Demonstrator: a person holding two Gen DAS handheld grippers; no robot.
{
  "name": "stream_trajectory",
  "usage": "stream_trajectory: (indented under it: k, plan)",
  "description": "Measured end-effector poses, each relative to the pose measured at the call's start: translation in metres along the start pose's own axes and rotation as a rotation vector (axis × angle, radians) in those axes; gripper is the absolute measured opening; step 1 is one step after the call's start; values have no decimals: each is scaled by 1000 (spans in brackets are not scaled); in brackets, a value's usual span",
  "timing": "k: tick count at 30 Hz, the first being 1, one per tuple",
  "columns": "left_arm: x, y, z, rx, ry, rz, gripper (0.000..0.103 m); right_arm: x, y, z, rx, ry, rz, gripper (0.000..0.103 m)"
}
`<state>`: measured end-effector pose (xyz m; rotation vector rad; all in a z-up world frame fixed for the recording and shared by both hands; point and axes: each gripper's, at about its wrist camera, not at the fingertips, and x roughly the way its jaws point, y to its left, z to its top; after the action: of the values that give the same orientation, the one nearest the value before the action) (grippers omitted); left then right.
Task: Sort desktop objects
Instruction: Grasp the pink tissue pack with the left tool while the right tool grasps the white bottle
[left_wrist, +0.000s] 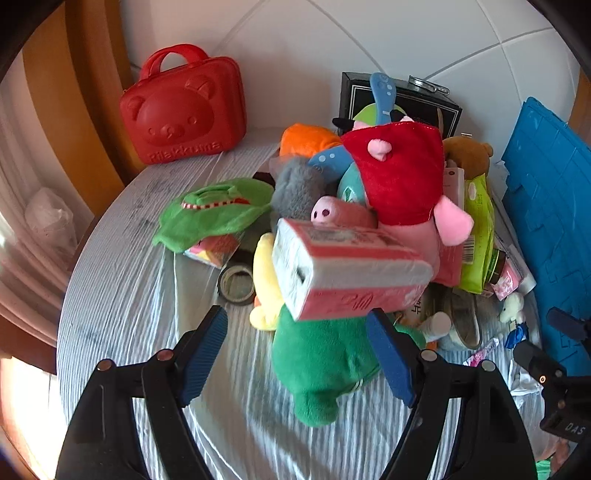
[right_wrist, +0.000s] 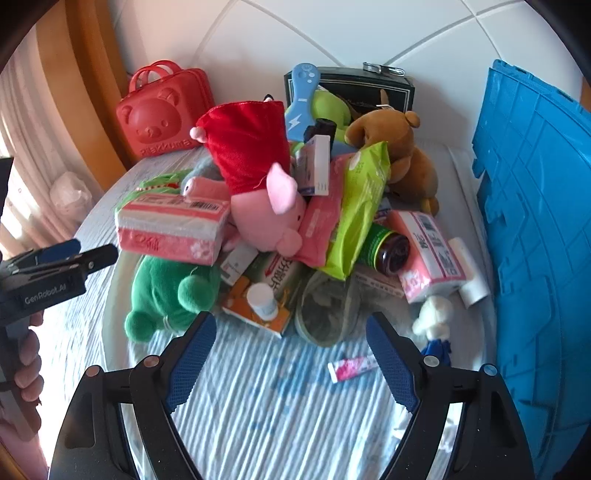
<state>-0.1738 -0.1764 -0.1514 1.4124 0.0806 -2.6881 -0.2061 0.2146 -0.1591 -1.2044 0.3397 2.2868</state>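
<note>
Both jaws wide apart, nothing held.

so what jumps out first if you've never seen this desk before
A heap of toys and packets fills the middle, topped by a pink pig plush in a red dress, with a pink tissue pack on its left. A red bear case stands at the back left, and a blue crate walls the right side.

Bare striped surface (right_wrist: 280, 406) lies open before the heap — blue crate (right_wrist: 535, 236) walls the right, red case (left_wrist: 184, 107) behind-left.
</note>
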Motion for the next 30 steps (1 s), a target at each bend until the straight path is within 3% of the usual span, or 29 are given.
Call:
stream_trajectory:
  k: [4, 8, 13, 14, 18, 21, 22, 24, 26, 30]
  plan:
    - [22, 4, 20, -24, 25, -4, 77, 17, -4, 10, 12, 28, -12, 85]
    - [44, 7, 32, -74, 54, -108, 77, 34, -11, 18, 34, 47, -6, 89]
    - [61, -2, 29, -65, 73, -183, 77, 51, -17, 20, 53, 72, -2, 91]
    - [59, -1, 26, -63, 62, -195, 68, 54, -17, 19, 51, 78, -1, 91]
    - [36, 17, 7, -73, 21, -180, 55, 62, -12, 16, 32, 104, 7, 85]
    - [9, 39, -11, -58, -12, -102, 39, 62, -6, 14, 16, 107, 22, 85]
    - [2, 47, -17, -42, -22, -46, 30, 62, -3, 12, 9, 107, 26, 85]
    - [-2, 61, -31, -7, -14, 86, 30, 61, 1, 11, 3, 107, 32, 85]
    - [4, 78, -46, -13, 34, 170, 30, 62, 6, 9, 1, 112, 44, 85]
    - [20, 101, -72, -53, 117, 250, 30, 64, 15, 3, 6, 118, 42, 85]
